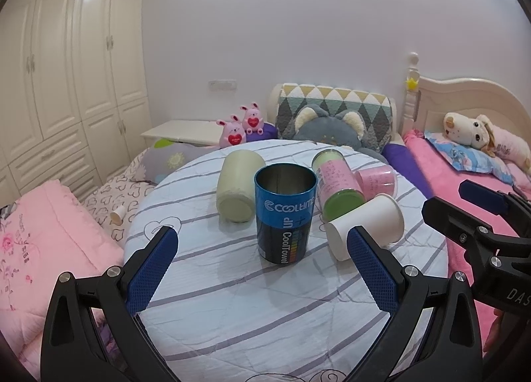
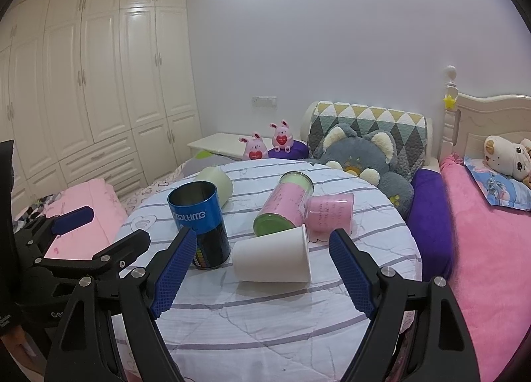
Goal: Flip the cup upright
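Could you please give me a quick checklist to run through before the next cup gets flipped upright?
1. Blue can upright, mouth up: ok.
2. White paper cup upright: not ok, on its side.
3. Right hand-held gripper open, facing the white cup: ok.
4. Left hand-held gripper open, holding nothing: ok.
5. Pale green cup upright: not ok, lying down.
6. White cup touching the pink-label jar: cannot tell.

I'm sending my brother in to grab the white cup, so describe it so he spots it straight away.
Find the round table with the striped cloth beside the pink bed. On its near right, next to the upright blue tin, the white cup lies on its side. It is the only plain white one; the other tipped cups are pink, pink and green, or pale green.
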